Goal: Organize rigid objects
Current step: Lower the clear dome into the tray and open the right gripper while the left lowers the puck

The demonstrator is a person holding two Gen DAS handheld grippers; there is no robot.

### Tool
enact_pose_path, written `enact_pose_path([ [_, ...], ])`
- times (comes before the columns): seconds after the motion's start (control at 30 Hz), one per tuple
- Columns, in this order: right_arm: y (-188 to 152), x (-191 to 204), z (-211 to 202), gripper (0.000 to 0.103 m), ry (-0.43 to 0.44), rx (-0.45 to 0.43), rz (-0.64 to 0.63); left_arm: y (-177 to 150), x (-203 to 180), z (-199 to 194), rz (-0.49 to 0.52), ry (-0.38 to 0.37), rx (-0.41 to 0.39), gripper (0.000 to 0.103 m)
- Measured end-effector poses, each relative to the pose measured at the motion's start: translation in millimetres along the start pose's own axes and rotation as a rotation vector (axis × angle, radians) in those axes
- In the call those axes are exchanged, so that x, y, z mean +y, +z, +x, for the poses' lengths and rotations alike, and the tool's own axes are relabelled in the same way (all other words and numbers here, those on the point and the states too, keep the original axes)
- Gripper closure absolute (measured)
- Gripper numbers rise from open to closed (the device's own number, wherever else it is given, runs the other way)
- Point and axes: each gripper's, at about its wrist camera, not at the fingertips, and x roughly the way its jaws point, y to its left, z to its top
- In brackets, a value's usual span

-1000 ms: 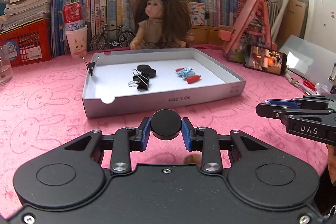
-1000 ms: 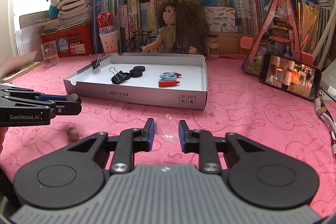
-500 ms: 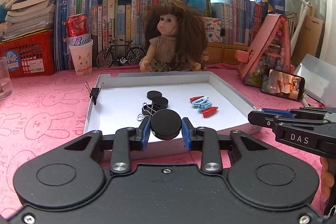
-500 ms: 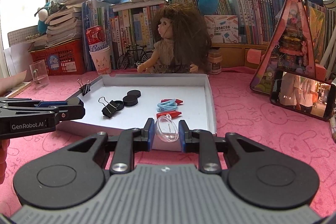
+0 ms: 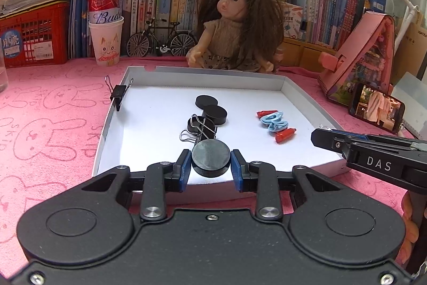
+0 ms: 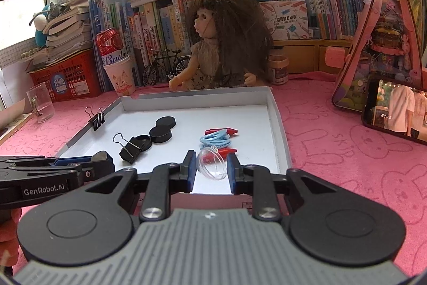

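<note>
My left gripper [image 5: 210, 164] is shut on a black round disc [image 5: 210, 157] and holds it over the near edge of the white tray [image 5: 112, 108]. My right gripper [image 6: 211, 167] is shut on a clear plastic cup [image 6: 212, 164] over the tray's [image 6: 277, 124] near right part. In the tray lie two black discs [image 5: 210, 108], a black binder clip [image 5: 200, 130], blue hair ties [image 5: 275, 123] and red caps [image 5: 285, 135]. Another binder clip [image 5: 118, 95] is clipped on the tray's left wall.
A doll [image 5: 234, 26] sits behind the tray. A paper cup with a red can [image 5: 105, 26], a toy bicycle [image 5: 160, 40], a red crate [image 5: 29, 34] and books line the back. A pink house toy [image 5: 360, 55] and a phone [image 5: 376, 107] stand right.
Both grippers have moved forward from the pink cloth to over the tray, each still holding its object.
</note>
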Motion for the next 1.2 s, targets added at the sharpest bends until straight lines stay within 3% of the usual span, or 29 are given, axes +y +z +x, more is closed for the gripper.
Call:
enact_pose_path([
  [1.0,13,-17,55,0.073,-0.088,0.086,-0.001,24,8,52,-0.016,0.097,0.037,0.073],
  [1.13,12,-19,51,0.066,-0.07,0.077,0.018,23,5,47,0.005,0.104,0.021,0.073],
  [1.17,13,-19,49,0.056,-0.066,0.076,0.021,23,4,44,0.01,0.103,0.014,0.073],
  [1.2,13,-19,48,0.052,-0.061,0.074,0.024,23,3,41,0.016,0.103,0.003,0.072],
])
